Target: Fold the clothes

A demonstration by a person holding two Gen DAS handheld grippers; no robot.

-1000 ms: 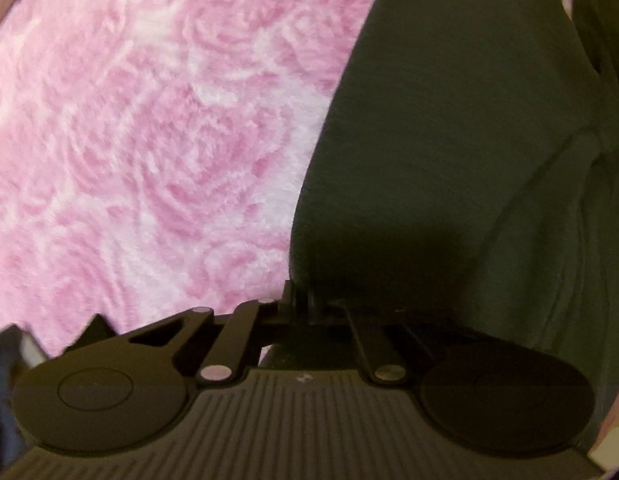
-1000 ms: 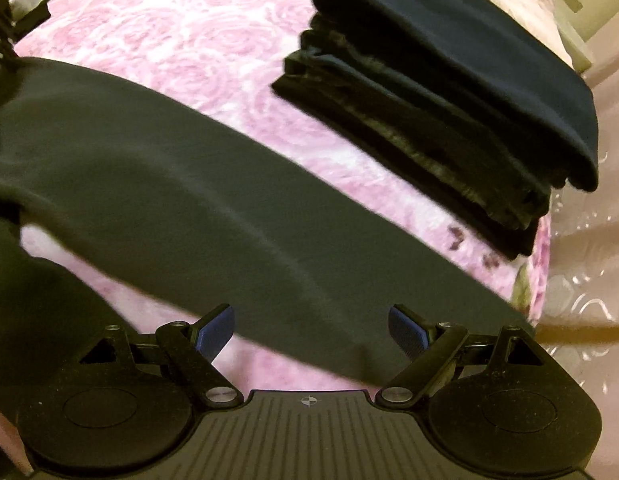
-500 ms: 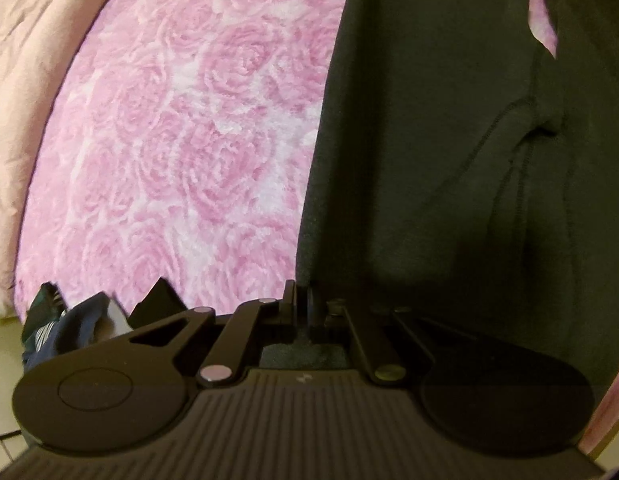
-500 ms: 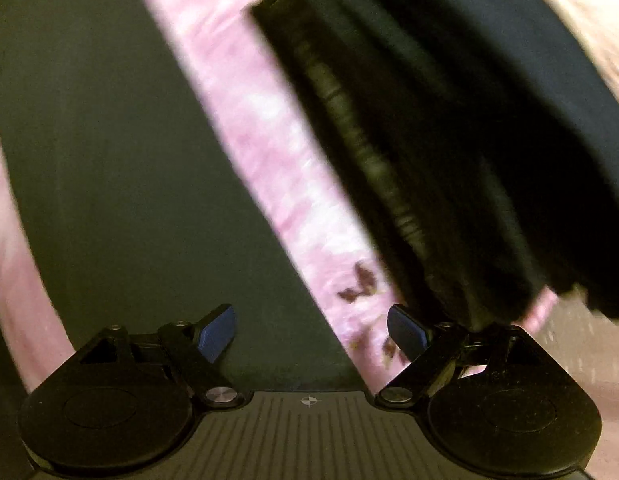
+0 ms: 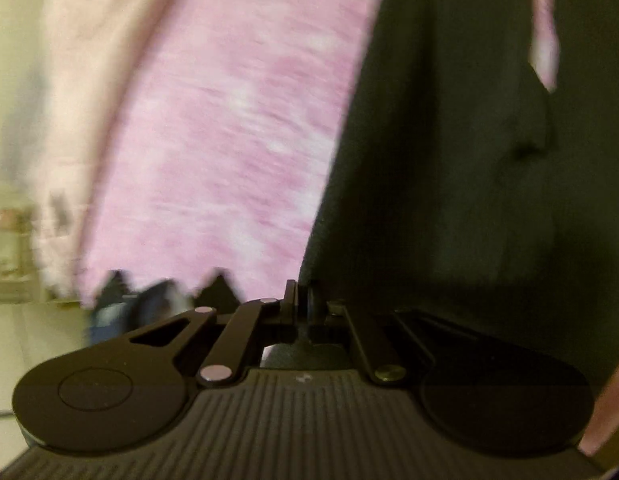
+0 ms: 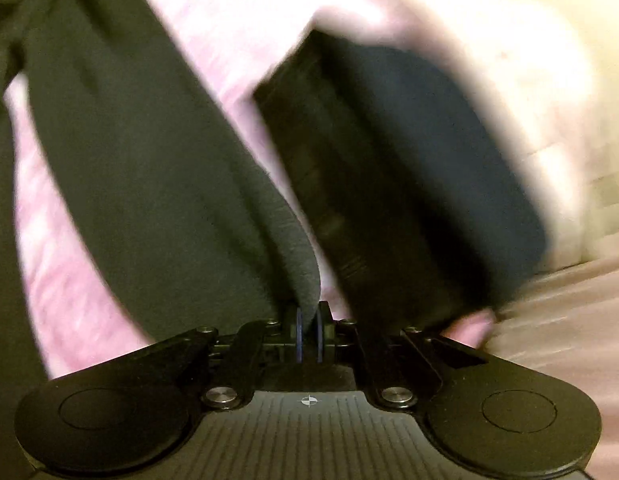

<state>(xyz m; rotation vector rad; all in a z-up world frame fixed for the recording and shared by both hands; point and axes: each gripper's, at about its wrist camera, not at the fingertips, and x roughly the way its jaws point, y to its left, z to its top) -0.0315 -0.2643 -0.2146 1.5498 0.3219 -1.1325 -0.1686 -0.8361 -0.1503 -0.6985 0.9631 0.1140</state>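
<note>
A dark olive-grey garment [image 5: 449, 140] lies stretched over the pink rose-patterned bedspread [image 5: 237, 120]. My left gripper [image 5: 303, 300] is shut on the garment's edge at the bottom of the left wrist view. In the right wrist view the same garment [image 6: 141, 132] runs from the upper left down to my right gripper [image 6: 308, 334], which is shut on the end of a long narrow part of it; cloth bulges up between the blue pads. Both views are motion-blurred.
A stack of folded dark clothes [image 6: 409, 168] sits on the bedspread [image 6: 57, 280] just right of the held cloth. A pale pink quilt [image 5: 89, 60] lies at the left in the left wrist view, with floor [image 5: 37, 340] and dark items below the bed's edge.
My right gripper, open a second ago, has come down and shut on the end of the garment. The left gripper stays shut on the cloth and has pulled back and up, showing more bed and floor.
</note>
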